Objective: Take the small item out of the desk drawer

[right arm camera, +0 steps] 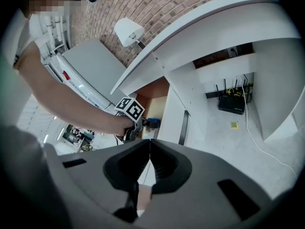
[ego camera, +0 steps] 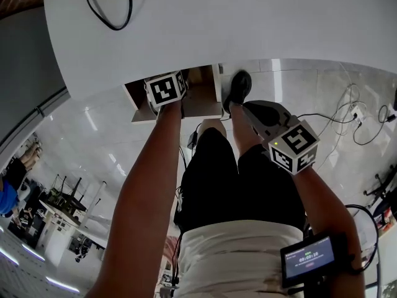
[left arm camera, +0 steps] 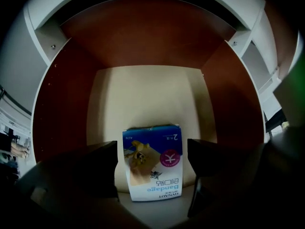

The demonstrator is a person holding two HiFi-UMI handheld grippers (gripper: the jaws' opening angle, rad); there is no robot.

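Observation:
The desk drawer (left arm camera: 143, 46) stands pulled out, with red-brown walls and a pale floor. On that floor lies a small blue-and-white bandage box (left arm camera: 151, 165). My left gripper (left arm camera: 152, 168) points steeply down into the drawer, open, one dark finger (left arm camera: 102, 168) on each side of the box and clear of it. From the head view only its marker cube (ego camera: 165, 89) shows over the drawer (ego camera: 201, 101). My right gripper (right arm camera: 149, 144) is shut and empty, held apart to the right (ego camera: 248, 107) of the drawer.
A black cable loop (ego camera: 108, 17) lies on the white desk top (ego camera: 248, 23). Below are the person's legs and a shoe (ego camera: 237, 89). A black router (right arm camera: 232, 104) with cables sits on the floor under the desk, and a white lamp (right arm camera: 128, 31) stands by the brick wall.

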